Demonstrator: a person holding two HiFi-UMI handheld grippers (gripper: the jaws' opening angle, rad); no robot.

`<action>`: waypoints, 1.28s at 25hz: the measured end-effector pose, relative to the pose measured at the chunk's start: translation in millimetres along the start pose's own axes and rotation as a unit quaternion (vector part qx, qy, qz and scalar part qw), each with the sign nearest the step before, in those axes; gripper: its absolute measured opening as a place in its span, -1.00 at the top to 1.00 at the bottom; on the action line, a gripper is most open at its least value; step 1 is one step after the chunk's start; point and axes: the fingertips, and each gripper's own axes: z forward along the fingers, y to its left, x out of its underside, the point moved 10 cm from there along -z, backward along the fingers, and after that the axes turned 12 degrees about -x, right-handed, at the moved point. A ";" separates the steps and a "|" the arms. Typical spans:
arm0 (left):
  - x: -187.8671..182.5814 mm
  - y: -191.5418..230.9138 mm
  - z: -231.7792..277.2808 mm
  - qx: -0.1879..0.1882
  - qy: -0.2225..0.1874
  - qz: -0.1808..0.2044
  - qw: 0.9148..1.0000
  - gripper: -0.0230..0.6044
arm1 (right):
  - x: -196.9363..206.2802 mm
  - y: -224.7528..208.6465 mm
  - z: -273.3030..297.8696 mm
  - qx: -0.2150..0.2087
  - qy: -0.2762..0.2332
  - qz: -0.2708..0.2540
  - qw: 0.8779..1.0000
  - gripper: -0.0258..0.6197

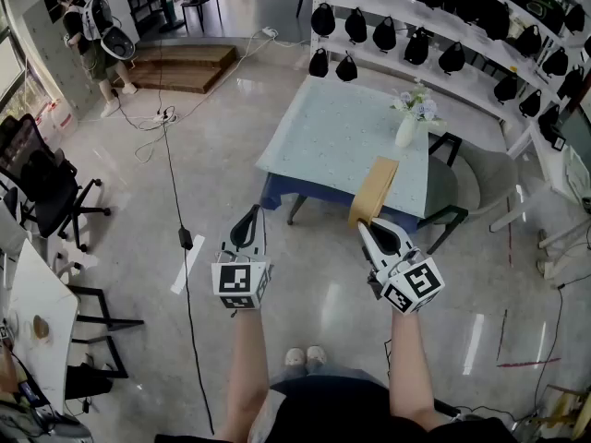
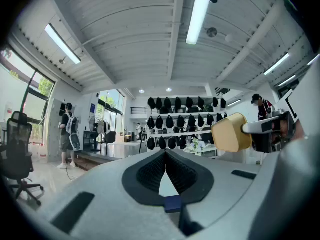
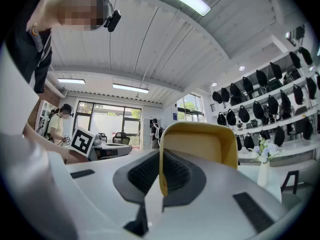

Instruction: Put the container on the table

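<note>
Forearms stretch forward and down over the glossy floor [image 1: 129, 201]. The right claw [image 1: 366, 226] is clamped on one wall of the tan container [image 1: 374, 190], held in the air near the counter's [image 1: 323, 137] front edge. The left claw [image 1: 249, 214] has its jaws together, empty. A flower vase [image 1: 406, 129] stands on the counter. The container's inside cannot be seen.

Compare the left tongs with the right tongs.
The left tongs are shut on nothing; the right tongs are shut on the wall of the yellow container. In the head view the left tongs show against bare floor, the right tongs by the near edge of the table. Both are held in the air, shut.
</note>
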 end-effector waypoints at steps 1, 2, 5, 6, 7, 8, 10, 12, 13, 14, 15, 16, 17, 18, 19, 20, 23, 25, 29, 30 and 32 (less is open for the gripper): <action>0.0 0.0 0.3 0.001 0.000 0.000 1.000 0.90 | 0.1 -0.5 0.2 0.000 0.001 -0.002 1.000 0.89; 0.1 0.1 0.5 0.001 0.000 0.000 1.000 0.90 | 0.3 -0.9 0.4 0.000 0.002 -0.003 1.000 0.89; 0.1 -0.4 0.4 0.003 0.000 0.002 1.000 0.90 | 1.6 -1.5 -0.6 0.006 0.004 -0.002 1.000 0.89; -0.1 -1.2 0.6 0.005 0.000 0.003 1.000 0.90 | 2.2 -2.0 -1.4 0.010 0.004 -0.001 1.000 0.89; -0.3 -2.4 1.1 0.007 0.001 0.005 1.000 0.90 | 3.1 -2.8 -2.5 0.014 0.005 0.000 1.000 0.89; -0.3 -3.8 1.7 0.009 0.001 0.006 1.000 0.90 | 4.1 -3.7 -3.9 0.017 0.006 0.000 1.000 0.89; 0.0 -5.9 2.7 0.013 0.001 0.008 1.000 0.90 | 6.6 -5.4 -6.7 0.024 0.007 0.004 1.000 0.89; 0.9 -6.3 2.8 0.015 0.001 0.007 1.000 0.90 | 8.7 -5.8 -8.5 0.029 0.006 0.007 1.000 0.89; 1.6 -6.2 2.5 0.015 0.002 0.006 1.000 0.90 | 9.4 -5.6 -9.2 0.031 0.006 0.008 0.999 0.89; 2.1 -6.0 2.1 0.015 0.002 0.005 1.000 0.90 | 9.7 -5.2 -9.7 0.033 0.005 0.009 0.999 0.89; 2.5 -5.9 1.8 0.015 0.003 0.004 1.000 0.90 | 9.6 -4.9 -10.1 0.035 0.005 0.010 0.999 0.89; 2.6 -5.9 1.4 0.015 0.004 0.004 1.000 0.90 | 9.3 -4.7 -10.4 0.039 0.006 0.011 0.999 0.89; 2.7 -5.8 1.2 0.015 0.004 0.003 1.000 0.90 | 8.9 -4.5 -10.5 0.043 0.006 0.012 0.999 0.89; 2.9 -5.9 0.9 0.016 0.004 0.003 1.000 0.90 | 8.7 -4.2 -10.8 0.048 0.005 0.013 0.999 0.88; 3.2 -6.0 0.6 0.017 0.005 0.003 1.000 0.90 | 8.6 -3.8 -11.3 0.052 0.004 0.015 0.999 0.88; 3.5 -6.1 0.3 0.019 0.005 0.003 1.000 0.90 | 8.7 -3.5 -12.0 0.056 0.002 0.017 0.998 0.88; 4.2 -5.7 -0.1 0.023 0.006 0.002 1.000 0.90 | 8.4 -3.3 -13.3 0.062 -0.002 0.019 0.998 0.88; 3.8 -3.6 -0.5 0.025 0.006 0.003 1.000 0.90 | 7.2 -2.8 -13.3 0.066 -0.003 0.020 0.998 0.88; 4.5 5.4 -2.2 0.027 0.005 0.001 1.000 0.90 | 6.8 2.0 -11.4 0.073 -0.004 0.019 0.997 0.88; 4.9 7.2 -2.6 0.028 0.004 0.001 1.000 0.90 | 7.4 3.4 -11.3 0.075 -0.004 0.016 0.997 0.88; 4.6 10.1 -3.7 0.030 0.002 0.003 1.000 0.90 | 7.8 6.2 -11.4 0.078 -0.005 0.011 0.997 0.88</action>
